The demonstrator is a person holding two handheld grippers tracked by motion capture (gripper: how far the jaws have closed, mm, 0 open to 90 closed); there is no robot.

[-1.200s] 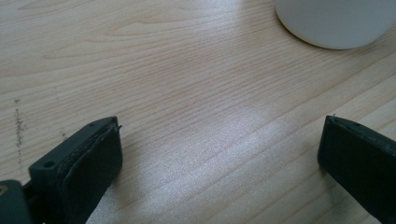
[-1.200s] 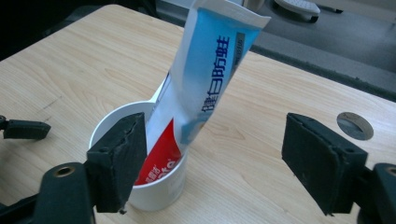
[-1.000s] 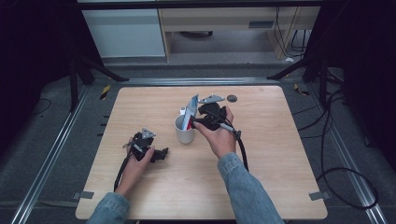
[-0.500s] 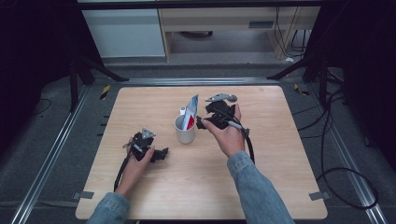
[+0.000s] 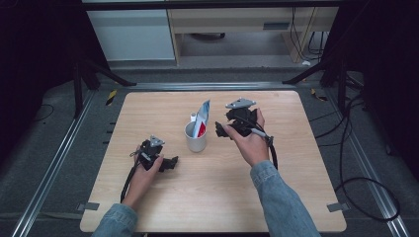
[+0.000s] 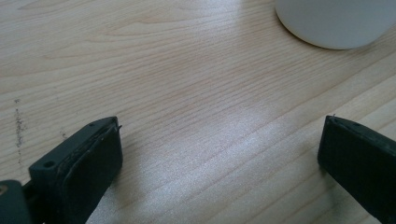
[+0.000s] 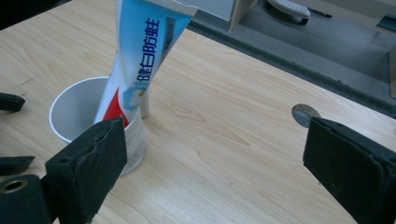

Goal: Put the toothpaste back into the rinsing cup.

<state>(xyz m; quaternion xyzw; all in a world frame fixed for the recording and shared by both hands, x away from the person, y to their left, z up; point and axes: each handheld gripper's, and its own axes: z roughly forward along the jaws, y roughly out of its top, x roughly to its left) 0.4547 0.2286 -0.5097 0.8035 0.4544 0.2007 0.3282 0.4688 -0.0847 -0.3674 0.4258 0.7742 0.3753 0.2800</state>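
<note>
The jaws of the right gripper (image 5: 221,130) had just been opening and were seen spread wide, with nothing between them; in the right gripper view the tube (image 7: 142,60) stood clear of both pads, left propped in the cup (image 7: 81,116). Compared with the picture a second earlier, that gripper had been drawn away to the right of the cup, where before it had been held close against the tube. The tube was seen standing tilted in the cup, its crimped end up, near the middle of the table (image 5: 296,163). This was judged to mean that the tube had been released into the cup and the placing was done or nearly so. The jaws of the left gripper (image 5: 170,163) were also spread and empty, resting low on the table left of the cup, whose base (image 6: 334,23) was seen just ahead of them. A small round disc (image 7: 306,113) lay farther off, untouched.
</note>
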